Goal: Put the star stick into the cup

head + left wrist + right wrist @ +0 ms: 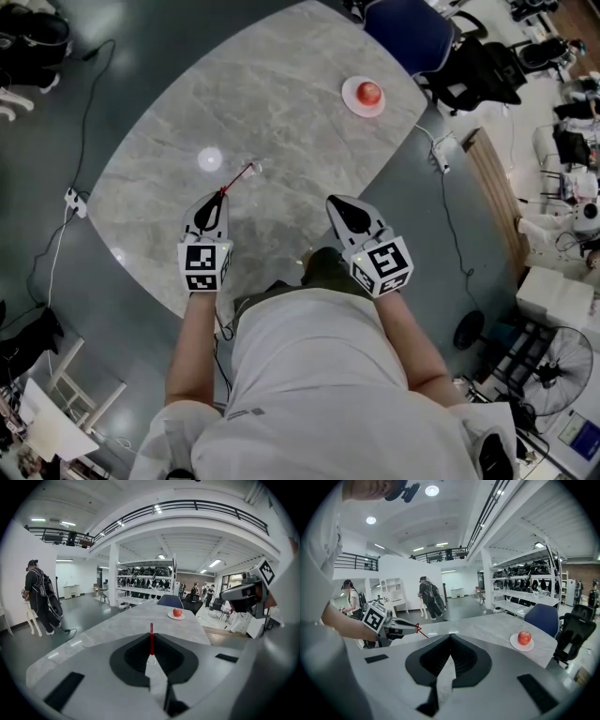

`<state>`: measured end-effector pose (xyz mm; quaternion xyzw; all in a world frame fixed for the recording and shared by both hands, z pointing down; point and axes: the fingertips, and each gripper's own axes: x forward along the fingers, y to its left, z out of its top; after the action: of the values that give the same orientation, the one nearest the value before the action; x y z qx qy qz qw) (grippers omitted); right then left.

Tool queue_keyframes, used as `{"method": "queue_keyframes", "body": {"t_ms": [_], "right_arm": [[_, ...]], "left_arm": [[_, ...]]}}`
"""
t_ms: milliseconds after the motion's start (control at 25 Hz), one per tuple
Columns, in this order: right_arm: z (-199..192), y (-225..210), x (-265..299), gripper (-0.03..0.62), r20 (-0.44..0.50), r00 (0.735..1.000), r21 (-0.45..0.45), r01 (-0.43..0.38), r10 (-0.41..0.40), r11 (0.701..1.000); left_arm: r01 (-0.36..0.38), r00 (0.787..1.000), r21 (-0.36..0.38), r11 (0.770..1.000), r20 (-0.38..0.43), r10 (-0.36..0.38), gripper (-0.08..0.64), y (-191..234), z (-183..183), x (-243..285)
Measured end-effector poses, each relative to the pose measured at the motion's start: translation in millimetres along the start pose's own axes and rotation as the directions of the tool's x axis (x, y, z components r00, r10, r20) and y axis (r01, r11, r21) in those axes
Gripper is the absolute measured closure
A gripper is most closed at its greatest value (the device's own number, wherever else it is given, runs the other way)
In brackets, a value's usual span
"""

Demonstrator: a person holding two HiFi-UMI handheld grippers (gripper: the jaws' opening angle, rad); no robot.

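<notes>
The star stick (238, 178) is a thin red rod, and my left gripper (219, 195) is shut on its near end above the grey marble table (281, 84). It points forward and to the right. In the left gripper view the star stick (151, 632) rises straight out from between the closed jaws. The right gripper view shows the left gripper (415, 629) from the side, with a red star shape at its tips. My right gripper (336, 201) hovers to the right over the table's near edge, jaws together and holding nothing. I cannot make out a cup in any view.
A red apple (369, 92) sits on a white plate (353, 101) at the table's far right. A blue chair (408, 33) stands behind it. Cables run over the dark floor on both sides. People stand far off in the hall by shelving.
</notes>
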<state>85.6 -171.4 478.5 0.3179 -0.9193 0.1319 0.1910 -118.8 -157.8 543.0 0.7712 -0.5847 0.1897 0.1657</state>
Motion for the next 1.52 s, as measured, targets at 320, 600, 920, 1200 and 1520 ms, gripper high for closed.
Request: {"method": "queue_keyframes", "body": {"t_ms": [320, 600, 920, 1200, 1520], "right_arm": [[3.3, 5.1, -3.2, 0.581, 0.008, 1.0, -0.007, -0.01, 0.01, 1.0], [9.6, 12.6, 3.3, 0.581, 0.021, 0.999, -0.021, -0.049, 0.049, 0.999], [26.9, 34.1, 18.8, 0.581, 0.048, 0.989, -0.05, -0.135, 0.137, 0.99], [47.2, 55.6, 41.1, 0.581, 0.074, 0.967, -0.092, -0.235, 0.242, 0.968], [77.3, 90.7, 63.9, 0.581, 0.082, 0.924, -0.15, -0.359, 0.373, 0.921]], "left_arm": [[-0.01, 1.0, 0.012, 1.0, -0.008, 0.01, 0.52, -1.3, -0.8, -8.1], [-0.039, 0.999, -0.01, 0.999, 0.011, 0.04, 0.514, 3.0, 7.7, -23.2], [-0.09, 0.995, -0.011, 0.996, 0.051, 0.09, 0.514, 7.3, 27.4, -59.4], [-0.168, 0.979, -0.037, 0.985, 0.113, 0.171, 0.531, 20.0, 46.2, -93.1], [-0.269, 0.943, -0.086, 0.959, 0.178, 0.28, 0.557, 40.1, 65.4, -142.1]]}}
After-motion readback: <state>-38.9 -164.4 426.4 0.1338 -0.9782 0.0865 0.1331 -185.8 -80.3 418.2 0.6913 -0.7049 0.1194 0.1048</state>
